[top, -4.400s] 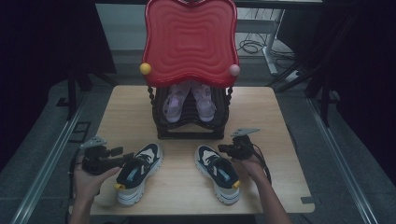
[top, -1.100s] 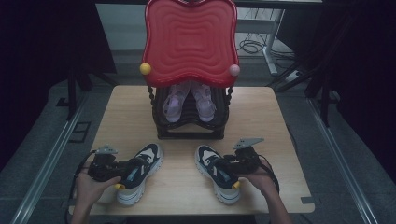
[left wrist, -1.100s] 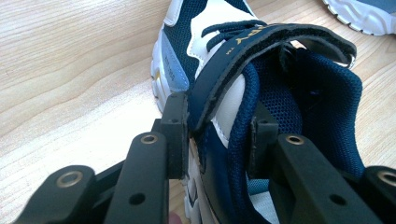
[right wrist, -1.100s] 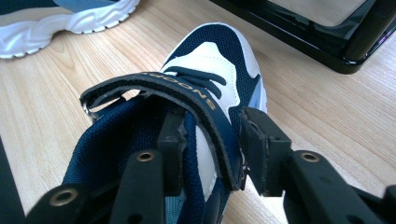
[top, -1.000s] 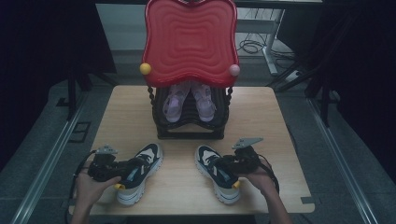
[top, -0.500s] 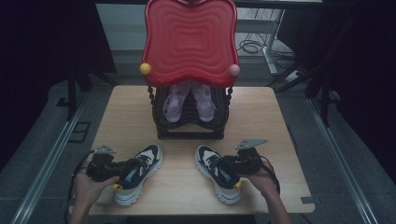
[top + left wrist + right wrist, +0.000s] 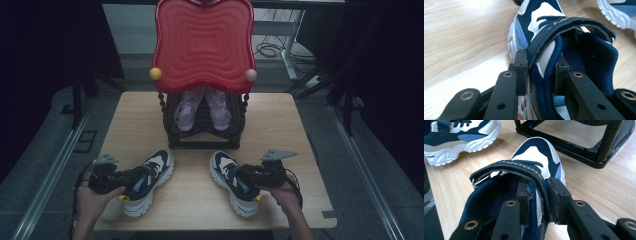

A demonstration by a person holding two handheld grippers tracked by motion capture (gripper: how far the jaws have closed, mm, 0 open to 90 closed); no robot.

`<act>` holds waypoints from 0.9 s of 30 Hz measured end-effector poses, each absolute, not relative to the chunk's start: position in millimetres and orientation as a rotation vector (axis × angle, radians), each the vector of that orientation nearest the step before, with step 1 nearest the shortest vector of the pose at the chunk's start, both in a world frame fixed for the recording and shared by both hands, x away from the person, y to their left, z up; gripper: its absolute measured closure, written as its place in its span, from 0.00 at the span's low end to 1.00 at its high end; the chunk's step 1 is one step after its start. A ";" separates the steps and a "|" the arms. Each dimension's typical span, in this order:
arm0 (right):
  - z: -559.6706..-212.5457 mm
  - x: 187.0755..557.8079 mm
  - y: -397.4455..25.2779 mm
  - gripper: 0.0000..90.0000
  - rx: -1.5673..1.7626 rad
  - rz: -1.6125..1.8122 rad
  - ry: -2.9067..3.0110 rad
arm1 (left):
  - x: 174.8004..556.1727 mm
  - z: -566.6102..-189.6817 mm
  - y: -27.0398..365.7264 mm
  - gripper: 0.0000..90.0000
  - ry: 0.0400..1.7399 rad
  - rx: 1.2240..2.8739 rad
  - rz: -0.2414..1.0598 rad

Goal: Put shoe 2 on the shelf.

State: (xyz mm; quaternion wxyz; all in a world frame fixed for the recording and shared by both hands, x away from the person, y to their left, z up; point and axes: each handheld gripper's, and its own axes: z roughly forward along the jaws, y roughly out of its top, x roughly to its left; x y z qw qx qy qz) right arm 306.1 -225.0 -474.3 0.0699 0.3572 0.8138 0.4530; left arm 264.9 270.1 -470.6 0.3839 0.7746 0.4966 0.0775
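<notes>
Clamping left gripper [image 7: 537, 72] on side wall of left sneaker [image 7: 146, 181], one jaw inside the opening, one outside. Pinching right gripper [image 7: 537, 200] on collar and strap of right sneaker [image 7: 235, 182]. Both lying on wooden table [image 7: 300, 145] near front edge. Standing just behind, black rack [image 7: 202, 135] holding purple shoes [image 7: 200, 107], red tray [image 7: 202, 45] leaning above.
</notes>
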 end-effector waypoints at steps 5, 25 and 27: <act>-473.2 304.1 -230.2 0.80 1.074 1.395 2.414 | 263.3 -467.9 272.8 0.79 1.258 1.927 0.203; -470.5 289.5 -269.0 0.80 1.089 1.670 2.198 | 256.3 -458.8 286.6 0.79 1.236 1.750 0.222; -468.9 288.6 -273.9 0.80 1.101 1.703 2.164 | 255.5 -458.0 287.9 0.79 1.237 1.731 0.223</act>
